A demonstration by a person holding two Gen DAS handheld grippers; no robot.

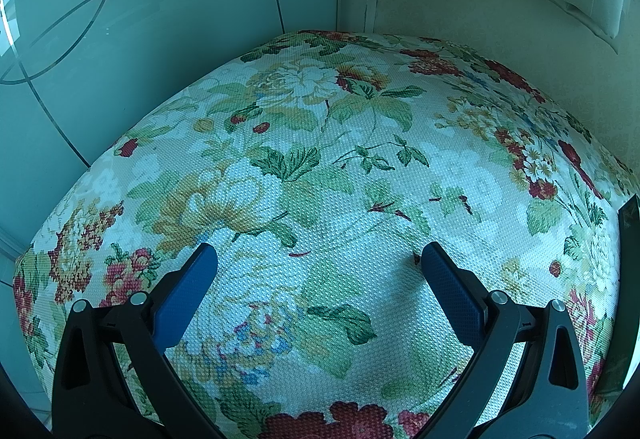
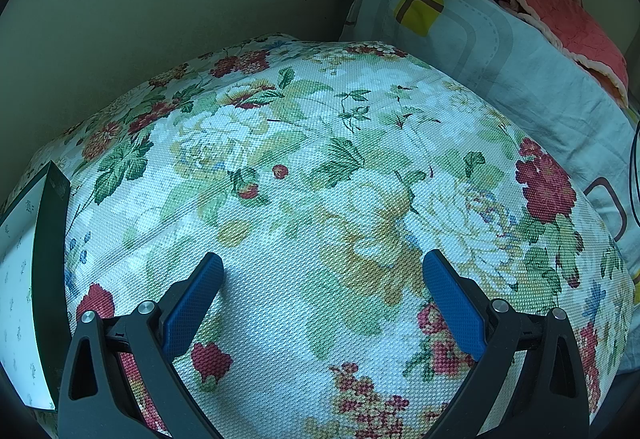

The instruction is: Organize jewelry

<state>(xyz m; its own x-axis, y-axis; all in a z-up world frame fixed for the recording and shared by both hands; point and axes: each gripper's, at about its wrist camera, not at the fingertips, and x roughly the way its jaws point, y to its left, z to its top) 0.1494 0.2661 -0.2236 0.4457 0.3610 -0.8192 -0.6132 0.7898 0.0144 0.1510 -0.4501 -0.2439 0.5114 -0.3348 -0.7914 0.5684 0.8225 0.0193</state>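
My left gripper (image 1: 318, 255) is open and empty, hovering over a floral tablecloth (image 1: 320, 159). My right gripper (image 2: 322, 263) is open and empty over the same floral cloth (image 2: 320, 179). A dark-edged box with a white, small-print inside (image 2: 24, 279) lies at the left edge of the right wrist view; a dark edge of it shows at the far right of the left wrist view (image 1: 628, 279). No jewelry shows in either view.
A pale tiled wall (image 1: 140, 19) stands left of the table and a cream wall (image 1: 460, 7) behind it. A bed with a grey patterned pillow (image 2: 480, 39) and a pink quilt (image 2: 568, 15) lies right of the table.
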